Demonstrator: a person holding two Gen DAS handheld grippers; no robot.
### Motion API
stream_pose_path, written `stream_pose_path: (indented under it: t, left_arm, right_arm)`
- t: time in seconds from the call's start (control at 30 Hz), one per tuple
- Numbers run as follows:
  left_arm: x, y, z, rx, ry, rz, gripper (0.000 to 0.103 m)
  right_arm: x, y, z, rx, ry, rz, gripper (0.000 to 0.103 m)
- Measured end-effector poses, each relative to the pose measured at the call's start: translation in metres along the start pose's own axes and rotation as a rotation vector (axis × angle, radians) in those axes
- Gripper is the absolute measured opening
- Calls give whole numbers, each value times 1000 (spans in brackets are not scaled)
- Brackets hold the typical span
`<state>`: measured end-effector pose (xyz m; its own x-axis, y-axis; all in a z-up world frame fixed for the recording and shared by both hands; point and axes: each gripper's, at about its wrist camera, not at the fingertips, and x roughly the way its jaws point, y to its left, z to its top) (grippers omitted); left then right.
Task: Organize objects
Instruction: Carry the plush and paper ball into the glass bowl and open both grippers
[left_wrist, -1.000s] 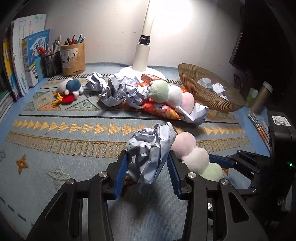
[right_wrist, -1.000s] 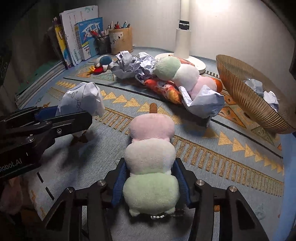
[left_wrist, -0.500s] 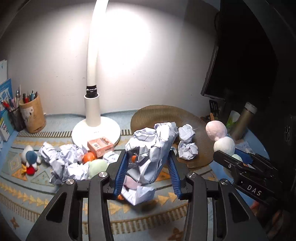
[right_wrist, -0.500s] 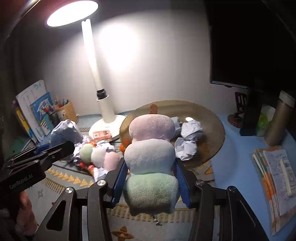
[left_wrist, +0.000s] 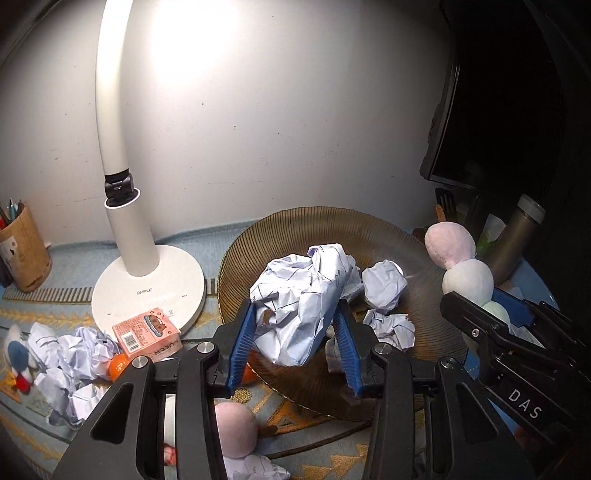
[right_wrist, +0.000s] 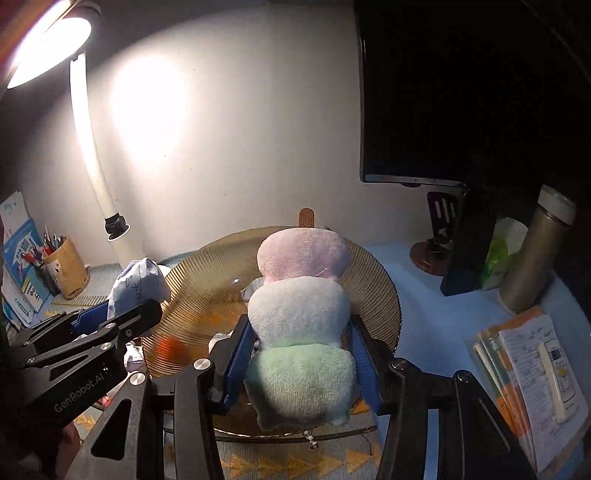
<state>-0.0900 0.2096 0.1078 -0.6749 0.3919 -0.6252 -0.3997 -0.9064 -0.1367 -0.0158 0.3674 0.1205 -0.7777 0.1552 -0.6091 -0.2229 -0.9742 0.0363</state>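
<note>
Crumpled paper (left_wrist: 301, 317) beside "OPPLE" lamp (left_wrist: 147, 291)

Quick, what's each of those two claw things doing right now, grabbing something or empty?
Left gripper: closed on a crumpled paper ball.
Right gripper: closed on a pink, white and green plush toy.

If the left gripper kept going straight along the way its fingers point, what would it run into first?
Most likely the inside of the woven bowl: the left gripper, shut on a crumpled paper, points into it. Two paper balls lie slightly right of that line. Depth is hard to judge here.
</note>
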Motion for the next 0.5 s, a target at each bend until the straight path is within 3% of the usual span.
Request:
stream_pose_path:
  t: [0.07,0.17,0.2,0.23,0.27,0.43,0.5]
  left_arm:
    - [4,-2,-2,7,4,4,41]
    - [7,-2,-4,7,-1,16,51]
    - [8,0,-4,4,8,12,53]
    - [9,1,-5,-1,18,5,57]
    - [9,3,-5,-7,22,4,57]
    - [-17,14,-13,-32,-3,8,57]
    - [-40,22,-21,-39,-37,37,57]
  right_arm:
    - [4,1,0,-7,2,-7,50]
    - [9,2,0,-14,13,-4,51]
    - [10,2,0,-11,17,-3,54]
    - [10,1,0,-5,17,-5,64]
    - [8,0,-1,-1,10,-7,70]
    - [-7,9,-2,-34,-12,-8,70]
    - [-16,15,-6,-43,-10,13,76]
